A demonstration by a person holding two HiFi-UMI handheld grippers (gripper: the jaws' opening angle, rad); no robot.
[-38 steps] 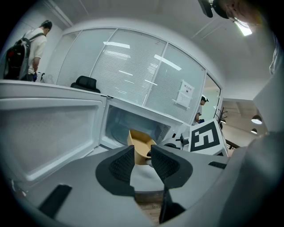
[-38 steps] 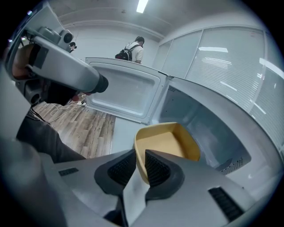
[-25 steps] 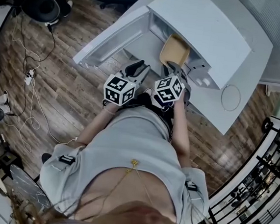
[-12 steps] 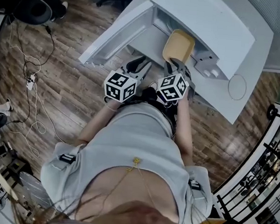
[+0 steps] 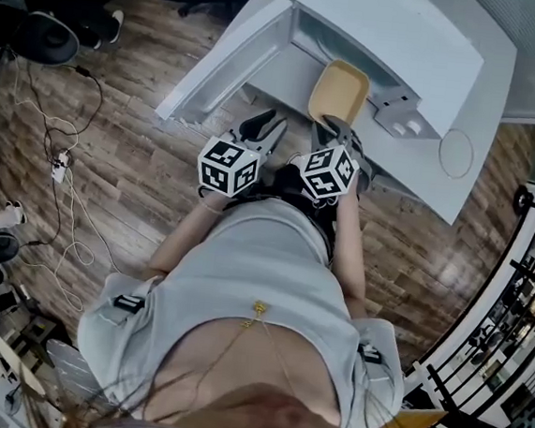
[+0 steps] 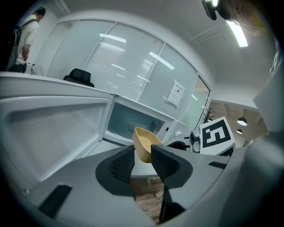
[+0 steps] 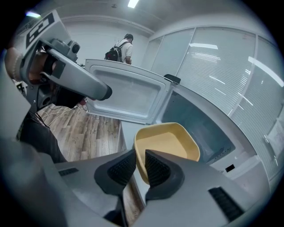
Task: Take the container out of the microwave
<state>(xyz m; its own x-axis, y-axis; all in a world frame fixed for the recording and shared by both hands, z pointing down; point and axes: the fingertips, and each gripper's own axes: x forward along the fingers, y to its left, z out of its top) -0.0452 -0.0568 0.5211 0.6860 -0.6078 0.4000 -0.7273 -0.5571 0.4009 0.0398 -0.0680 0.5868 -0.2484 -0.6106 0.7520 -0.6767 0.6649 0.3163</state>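
A shallow yellow container (image 5: pixel 339 91) sits at the mouth of the white microwave (image 5: pixel 398 33), whose door (image 5: pixel 227 63) hangs wide to the left. My right gripper (image 5: pixel 332 126) is shut on the container's near rim; in the right gripper view the rim wall (image 7: pixel 171 142) passes between the two dark pads (image 7: pixel 155 167). My left gripper (image 5: pixel 267 127) is open and hovers just left of the container, apart from it. In the left gripper view the container (image 6: pixel 145 142) shows beyond the gap, with nothing between the fingers (image 6: pixel 165 163).
The microwave stands on a white counter (image 5: pixel 421 181) with a faint ring mark (image 5: pixel 457 153). Wood floor with loose cables (image 5: pixel 65 161) lies to the left. A person with a backpack (image 7: pixel 122 46) stands far behind the door. A railing (image 5: pixel 508 354) is at the right.
The container shows slightly more beyond the microwave's top edge than before, still in the right gripper. The left gripper has stayed beside it.
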